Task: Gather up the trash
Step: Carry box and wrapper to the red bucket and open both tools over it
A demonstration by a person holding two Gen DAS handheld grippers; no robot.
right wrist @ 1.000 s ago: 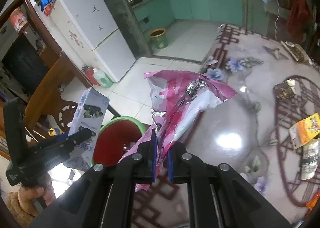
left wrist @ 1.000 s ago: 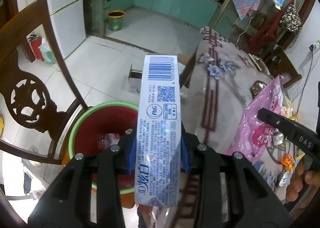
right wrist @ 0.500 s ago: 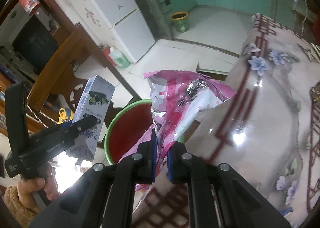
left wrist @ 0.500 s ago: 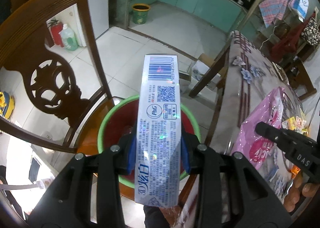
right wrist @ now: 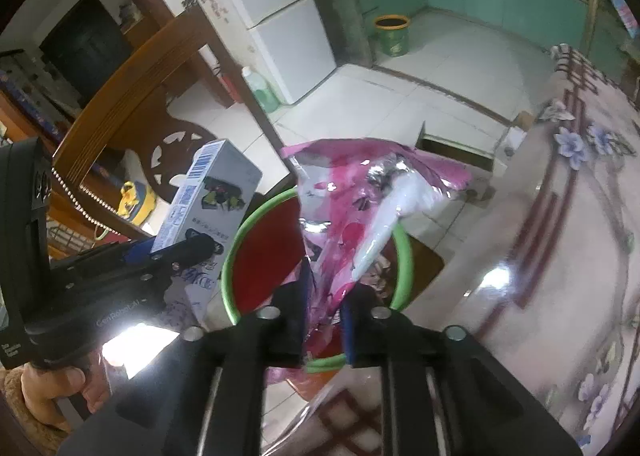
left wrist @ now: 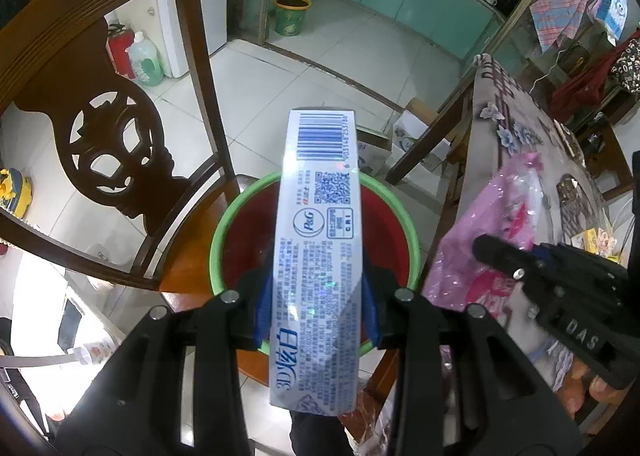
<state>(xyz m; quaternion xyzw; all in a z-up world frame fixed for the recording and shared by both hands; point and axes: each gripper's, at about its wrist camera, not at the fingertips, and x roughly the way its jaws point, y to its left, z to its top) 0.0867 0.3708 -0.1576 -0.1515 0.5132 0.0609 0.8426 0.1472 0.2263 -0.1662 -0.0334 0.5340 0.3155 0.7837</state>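
The right gripper [right wrist: 322, 320] has just been parting its blue-padded jaws, and they now stand a little apart with the crinkled pink foil snack bag [right wrist: 360, 212] still between them, its lower end seemingly slack against one pad, not pinched. The bag rises long and upright from the jaws and hangs directly over the red plastic bin with a green rim [right wrist: 264, 264], so a drop looks the likely next step. The left gripper [left wrist: 316, 312] is clamped at a narrow width on the long silver-white toothpaste carton [left wrist: 320, 240], whose long axis runs straight away from the jaws, barcode end farthest out; the bin's green rim [left wrist: 218, 244] shows below and beyond it, so that carton is poised over the opening too. Both hands are near the bin, the right nearer to release. The bin stands on the seat of a carved dark wooden chair [left wrist: 112, 128], just beside the edge of the flower-patterned table [right wrist: 568, 256]. Nothing blocks the bin's mouth, though the two grippers sit close together, and the bag could snag on the rim.
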